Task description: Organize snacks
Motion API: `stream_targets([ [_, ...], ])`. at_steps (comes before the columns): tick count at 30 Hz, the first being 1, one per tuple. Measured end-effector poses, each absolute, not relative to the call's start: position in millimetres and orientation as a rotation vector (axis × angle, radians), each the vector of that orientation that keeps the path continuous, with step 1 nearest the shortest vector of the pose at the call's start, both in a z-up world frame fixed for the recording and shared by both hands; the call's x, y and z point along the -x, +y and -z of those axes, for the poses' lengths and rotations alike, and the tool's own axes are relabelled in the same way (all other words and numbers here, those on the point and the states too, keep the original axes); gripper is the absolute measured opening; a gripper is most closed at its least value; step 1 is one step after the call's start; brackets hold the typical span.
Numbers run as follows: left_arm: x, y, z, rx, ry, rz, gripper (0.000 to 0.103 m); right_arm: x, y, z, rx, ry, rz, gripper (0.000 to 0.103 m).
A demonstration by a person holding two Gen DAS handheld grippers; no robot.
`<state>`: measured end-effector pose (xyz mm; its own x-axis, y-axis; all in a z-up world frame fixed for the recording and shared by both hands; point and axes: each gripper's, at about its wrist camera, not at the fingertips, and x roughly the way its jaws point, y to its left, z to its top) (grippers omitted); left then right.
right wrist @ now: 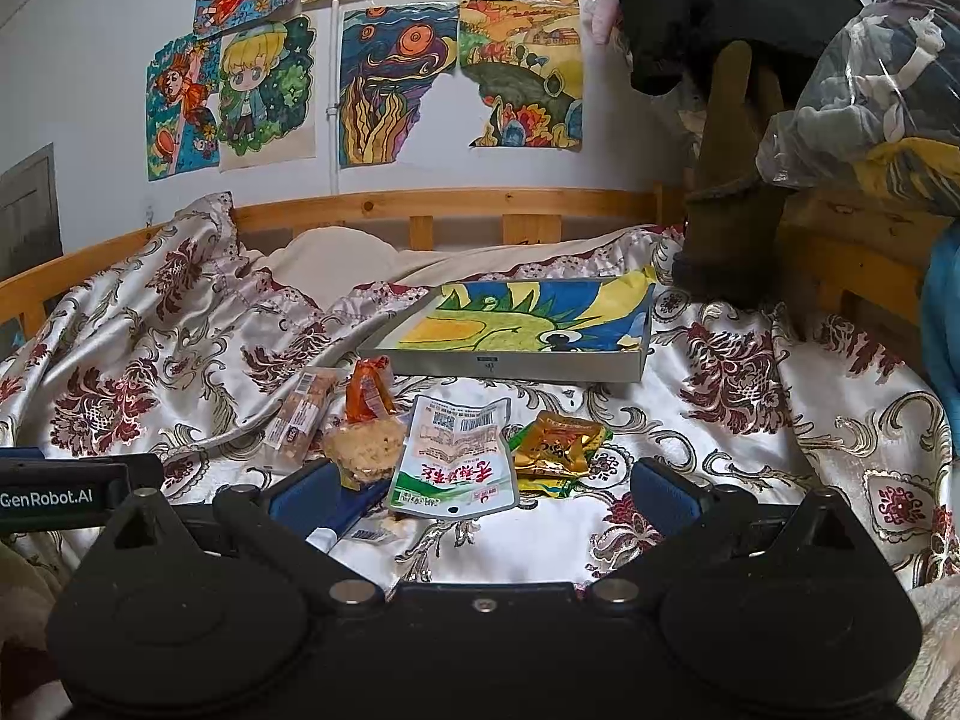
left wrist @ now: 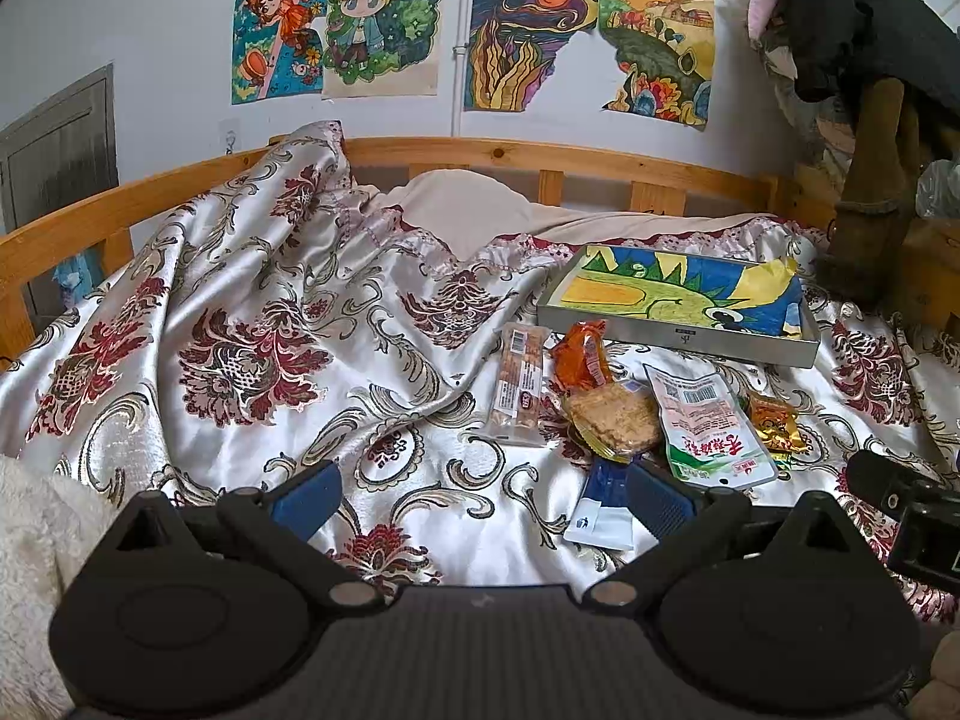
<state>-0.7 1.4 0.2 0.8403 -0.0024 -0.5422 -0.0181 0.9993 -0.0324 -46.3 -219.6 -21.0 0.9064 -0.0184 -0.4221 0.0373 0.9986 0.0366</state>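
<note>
Both grippers, left (left wrist: 480, 495) and right (right wrist: 480, 495), are hovering spread wide, holding nothing, over snack packets like the green-and-white pouch (right wrist: 456, 459) lying near the shallow grey tray (right wrist: 510, 363).

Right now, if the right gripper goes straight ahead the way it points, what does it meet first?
Most likely the green-and-white snack pouch, which lies just ahead of the open right gripper, slightly left of its centre line. The gold packet sits beside it, the grey tray further back. Depth is uncertain in this fisheye view.
</note>
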Motion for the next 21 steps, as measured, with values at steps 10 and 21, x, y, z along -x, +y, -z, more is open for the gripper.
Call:
stream_targets([
  [10, 1.2, -0.9, -0.6, 0.038, 0.575, -0.008, 0.103, 46.1, -219.3, 21.1, -0.044, 0.438, 0.030, 0.102],
  [21, 2.0, -1.5, 0.5, 0.039, 0.576, -0.007, 0.103, 43.9, -214.6, 14.9, -0.042, 0.440, 0.030, 0.102],
])
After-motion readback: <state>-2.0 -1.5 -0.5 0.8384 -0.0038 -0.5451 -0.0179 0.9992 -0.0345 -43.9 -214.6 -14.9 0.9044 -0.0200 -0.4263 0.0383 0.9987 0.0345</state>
